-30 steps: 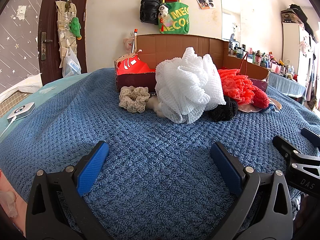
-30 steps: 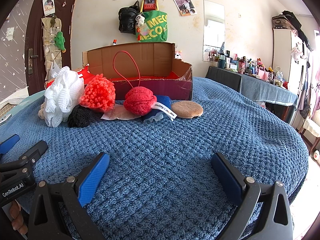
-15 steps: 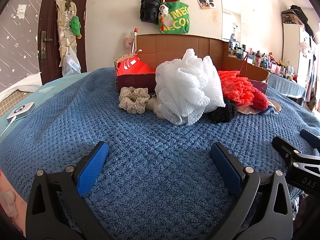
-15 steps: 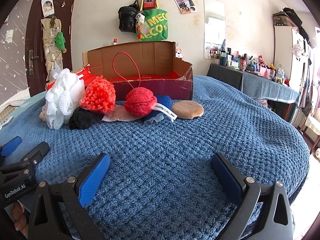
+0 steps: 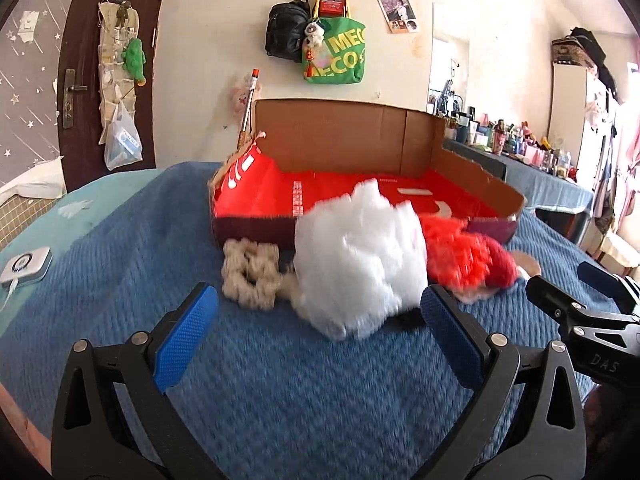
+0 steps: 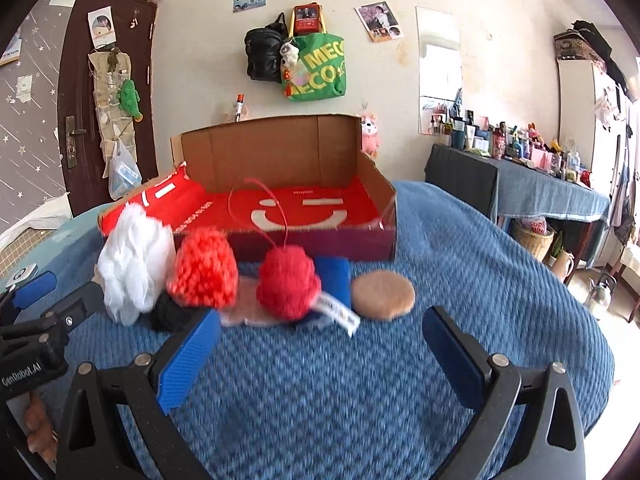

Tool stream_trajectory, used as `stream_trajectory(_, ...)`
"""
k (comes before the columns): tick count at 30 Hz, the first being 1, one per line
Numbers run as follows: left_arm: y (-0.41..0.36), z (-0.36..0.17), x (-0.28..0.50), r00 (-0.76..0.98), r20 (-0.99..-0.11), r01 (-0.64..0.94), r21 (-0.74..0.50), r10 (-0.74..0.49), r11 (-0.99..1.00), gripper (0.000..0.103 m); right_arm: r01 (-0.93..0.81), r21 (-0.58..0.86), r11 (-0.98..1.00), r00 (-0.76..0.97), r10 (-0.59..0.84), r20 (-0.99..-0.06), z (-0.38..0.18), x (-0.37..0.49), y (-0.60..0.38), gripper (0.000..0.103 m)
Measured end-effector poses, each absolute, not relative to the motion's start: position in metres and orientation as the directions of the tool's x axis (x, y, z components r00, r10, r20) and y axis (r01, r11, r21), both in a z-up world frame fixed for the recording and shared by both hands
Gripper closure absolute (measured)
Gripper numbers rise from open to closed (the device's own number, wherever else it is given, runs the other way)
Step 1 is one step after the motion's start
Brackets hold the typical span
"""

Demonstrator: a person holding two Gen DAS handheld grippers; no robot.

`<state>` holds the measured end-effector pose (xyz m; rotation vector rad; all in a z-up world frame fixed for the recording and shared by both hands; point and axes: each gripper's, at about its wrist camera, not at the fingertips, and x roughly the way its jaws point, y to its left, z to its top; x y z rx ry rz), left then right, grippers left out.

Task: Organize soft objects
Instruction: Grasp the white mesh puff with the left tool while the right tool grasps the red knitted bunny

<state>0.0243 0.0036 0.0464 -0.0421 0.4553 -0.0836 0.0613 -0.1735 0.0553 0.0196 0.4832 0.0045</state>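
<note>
**Both grippers open over blanket, soft items heaped at box front**

Nearest: left gripper [image 5: 318,330] with its blue-padded fingers spread wide, nothing between them, held above the blue knit blanket [image 5: 280,400]. Right gripper [image 6: 320,344] likewise spread and empty, alongside the left one; each showed at the edge of the other's view.

Just past the left gripper's fingertips lay the white mesh puff [image 5: 360,260], blurred, on the blanket. Left of it, touching or nearly so, a beige crocheted scrunchie [image 5: 250,276]. A black soft item [image 6: 172,312] sat low beside the puff, partly hidden behind the right gripper's left finger.

In the right wrist view the row ran left to right: white puff, orange-red bobbled puff [image 6: 204,268], red knitted ball [image 6: 288,282] with a thin red loop rising from it, blue folded cloth [image 6: 334,280] with a white label, then a round tan pad [image 6: 383,295] flat on the blanket. A pale flat piece lay under the red ball; could not tell what it was.

Behind the row, the open cardboard box [image 6: 280,152], red-lined, held none of the items. Green tote bag [image 6: 318,70] hung on the far wall
</note>
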Motion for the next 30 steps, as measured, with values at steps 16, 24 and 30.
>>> stream_trajectory(16,0.004,0.065,0.096,0.788,-0.567,0.233,-0.089,-0.242,0.968,0.005,-0.162,0.078,0.984,0.770,0.176,-0.613,0.058,0.137,-0.177,0.010)
stream_trajectory(24,-0.007,0.057,0.113,0.719,-0.619,0.315,-0.115,-0.316,0.942,0.029,-0.210,0.112,0.971,0.707,0.230,-0.669,0.045,0.152,-0.173,0.046)
stream_trajectory(30,-0.010,0.054,0.117,0.694,-0.630,0.353,-0.122,-0.347,0.928,0.047,-0.235,0.130,0.963,0.693,0.260,-0.672,0.043,0.151,-0.172,0.059)
